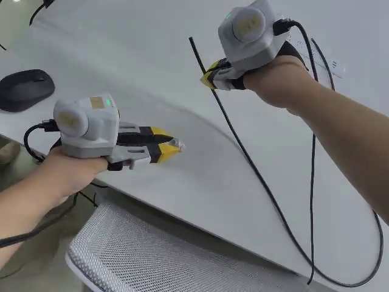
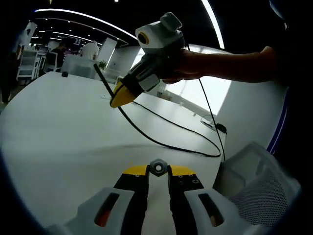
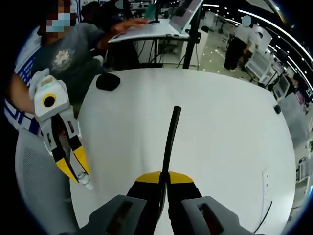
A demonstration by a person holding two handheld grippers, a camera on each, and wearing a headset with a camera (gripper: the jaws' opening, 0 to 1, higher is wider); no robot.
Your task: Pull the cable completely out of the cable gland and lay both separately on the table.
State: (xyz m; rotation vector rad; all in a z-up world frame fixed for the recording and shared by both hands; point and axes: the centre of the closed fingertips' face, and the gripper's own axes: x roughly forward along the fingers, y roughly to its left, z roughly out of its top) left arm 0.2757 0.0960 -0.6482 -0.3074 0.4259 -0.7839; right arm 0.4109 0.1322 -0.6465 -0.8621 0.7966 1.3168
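White desk [image 1: 152, 67] spreads under both grippers, with a black mouse [image 1: 24, 88] lying on its far-left part. Over the desk's near edge, the left gripper [image 1: 176, 146] has its jaws pressed on the small pale cable gland [image 2: 157, 168], held clear of the desk top. Higher above the desk, the right gripper [image 1: 208, 76] pinches the black cable [image 1: 255, 170] between its closed jaws. A short end pokes up past the jaws, and the rest runs down toward the desk. Gland and cable are well apart. A mesh chair [image 1: 152, 255] sits below the desk's near edge.
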